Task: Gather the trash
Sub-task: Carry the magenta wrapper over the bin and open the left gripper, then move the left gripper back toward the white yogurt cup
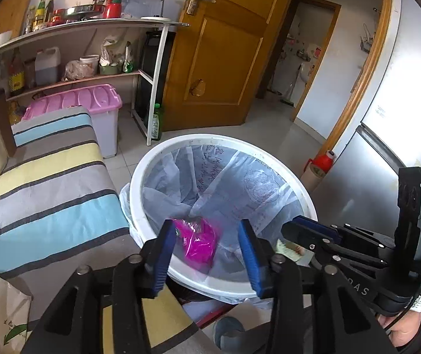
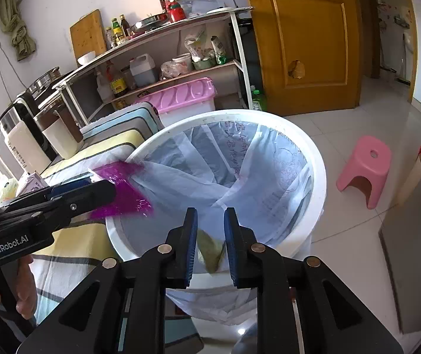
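Note:
A white round bin (image 1: 225, 144) (image 2: 313, 153) with a translucent liner stands on the floor under both grippers. My left gripper (image 1: 206, 224) (image 2: 113, 187) is over its near rim, jaws wide apart. A crinkled magenta wrapper (image 1: 200, 242) (image 2: 121, 188) lies between the pads, loose of the right-hand one. My right gripper (image 2: 210, 211) (image 1: 293, 227) is over the rim beside it. Its pads stand close together on a blurred yellow-green scrap (image 2: 210, 250) (image 1: 287, 250).
A striped cloth-covered surface (image 1: 48, 177) borders the bin on the left, with a pink-lidded storage box (image 1: 92, 100) and a cluttered shelf behind. A green bottle (image 1: 156, 121), a wooden door, a pink stool (image 2: 363, 168) and a fridge (image 1: 387, 147) surround the tiled floor.

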Tool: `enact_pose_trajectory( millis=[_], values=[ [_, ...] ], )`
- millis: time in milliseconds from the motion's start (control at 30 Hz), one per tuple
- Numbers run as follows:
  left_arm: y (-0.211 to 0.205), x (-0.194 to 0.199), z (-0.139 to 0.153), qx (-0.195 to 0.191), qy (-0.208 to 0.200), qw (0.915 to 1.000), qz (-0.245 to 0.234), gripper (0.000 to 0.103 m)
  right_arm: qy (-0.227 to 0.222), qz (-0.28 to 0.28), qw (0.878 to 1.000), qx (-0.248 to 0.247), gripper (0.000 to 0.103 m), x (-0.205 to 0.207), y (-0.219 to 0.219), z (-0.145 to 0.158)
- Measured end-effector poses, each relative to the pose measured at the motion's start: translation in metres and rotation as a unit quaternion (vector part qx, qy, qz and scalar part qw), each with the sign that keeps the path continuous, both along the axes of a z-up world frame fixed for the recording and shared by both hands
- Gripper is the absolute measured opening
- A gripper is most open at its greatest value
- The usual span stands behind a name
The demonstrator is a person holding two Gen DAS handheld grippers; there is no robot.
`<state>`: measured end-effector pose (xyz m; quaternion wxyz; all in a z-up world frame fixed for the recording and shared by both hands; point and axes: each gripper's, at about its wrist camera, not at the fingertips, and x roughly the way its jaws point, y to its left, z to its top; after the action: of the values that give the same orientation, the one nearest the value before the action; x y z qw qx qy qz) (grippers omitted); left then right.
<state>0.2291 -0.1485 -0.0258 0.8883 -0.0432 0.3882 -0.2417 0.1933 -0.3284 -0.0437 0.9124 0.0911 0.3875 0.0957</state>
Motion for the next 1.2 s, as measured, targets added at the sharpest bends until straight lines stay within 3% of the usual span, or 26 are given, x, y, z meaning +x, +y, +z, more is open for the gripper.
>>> enact_pose_trajectory(
  millis=[200,500,733,1200],
  values=[
    [0.014,-0.009,0.007,-0.015,-0.005,0.9997,0.016,0.049,-0.012,-0.001,1.000,-0.001,0.037,-0.009,0.002,0.009],
    [0.040,-0.053,0.019,-0.006,-0.027,0.9984,0.050,0.049,-0.040,0.039,0.998,0.007,0.037,-0.042,0.028,0.028],
    [0.069,-0.090,0.023,0.019,-0.041,0.9944,0.096,0.049,-0.032,0.079,0.996,0.008,0.037,-0.066,0.061,0.032],
    [0.146,-0.154,0.020,0.050,-0.053,0.9794,0.188,0.049,-0.019,0.151,0.988,0.013,0.037,-0.087,0.125,0.028]
  ],
)
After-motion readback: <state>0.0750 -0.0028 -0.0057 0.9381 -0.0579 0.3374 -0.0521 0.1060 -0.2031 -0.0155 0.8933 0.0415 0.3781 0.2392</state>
